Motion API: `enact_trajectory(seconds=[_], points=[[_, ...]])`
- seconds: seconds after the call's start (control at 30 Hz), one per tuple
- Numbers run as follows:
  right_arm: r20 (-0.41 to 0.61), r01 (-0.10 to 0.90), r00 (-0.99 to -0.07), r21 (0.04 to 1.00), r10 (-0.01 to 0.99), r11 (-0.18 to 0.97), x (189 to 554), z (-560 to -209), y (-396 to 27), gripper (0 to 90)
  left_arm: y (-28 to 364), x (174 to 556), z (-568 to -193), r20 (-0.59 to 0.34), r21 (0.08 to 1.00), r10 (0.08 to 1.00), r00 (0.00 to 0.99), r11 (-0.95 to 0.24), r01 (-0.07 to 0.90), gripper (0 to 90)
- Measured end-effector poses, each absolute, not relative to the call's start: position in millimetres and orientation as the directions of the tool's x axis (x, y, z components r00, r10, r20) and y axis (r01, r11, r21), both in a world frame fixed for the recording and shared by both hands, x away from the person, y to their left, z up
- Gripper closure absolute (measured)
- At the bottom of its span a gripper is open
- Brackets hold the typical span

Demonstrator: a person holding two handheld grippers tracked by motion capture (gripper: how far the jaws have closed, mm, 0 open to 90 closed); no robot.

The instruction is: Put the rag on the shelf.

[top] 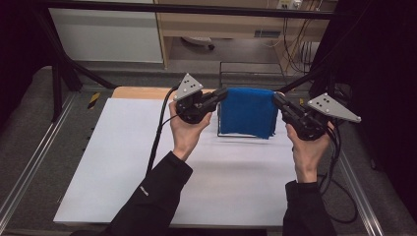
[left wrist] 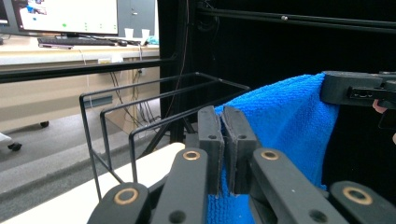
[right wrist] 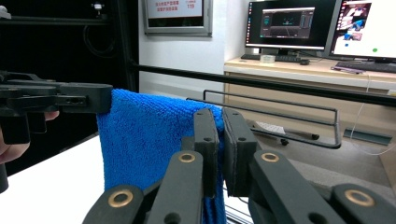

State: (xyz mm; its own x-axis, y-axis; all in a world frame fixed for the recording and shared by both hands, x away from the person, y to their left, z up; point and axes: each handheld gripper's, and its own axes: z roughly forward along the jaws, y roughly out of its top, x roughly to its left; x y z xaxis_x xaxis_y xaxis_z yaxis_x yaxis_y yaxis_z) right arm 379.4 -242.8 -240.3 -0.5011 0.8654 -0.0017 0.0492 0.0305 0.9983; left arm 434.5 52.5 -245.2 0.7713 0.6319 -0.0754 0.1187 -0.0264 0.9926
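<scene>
A blue towel [top: 247,112] is held up above the white table [top: 147,167], each top corner clamped by the left gripper [top: 221,94] and right gripper [top: 278,100] fingers.

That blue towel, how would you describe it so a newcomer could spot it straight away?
Start at the white table and look to its far edge, where a black wire rack stands. Just in front of the rack hangs the blue towel, folded double and stretched between the left hand-held gripper and the right hand-held gripper. It is the one bright, soft thing there.
</scene>
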Motion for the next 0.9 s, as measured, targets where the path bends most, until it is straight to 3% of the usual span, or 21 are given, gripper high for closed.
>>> enact_trajectory(seconds=[0.9], points=[[-0.044,-0.058,-0.468,0.998,0.882,0.02,392,-193,-248,85.9,43,447,-199,-0.054,0.998,0.641,0.766,0.044,0.033,86.6]])
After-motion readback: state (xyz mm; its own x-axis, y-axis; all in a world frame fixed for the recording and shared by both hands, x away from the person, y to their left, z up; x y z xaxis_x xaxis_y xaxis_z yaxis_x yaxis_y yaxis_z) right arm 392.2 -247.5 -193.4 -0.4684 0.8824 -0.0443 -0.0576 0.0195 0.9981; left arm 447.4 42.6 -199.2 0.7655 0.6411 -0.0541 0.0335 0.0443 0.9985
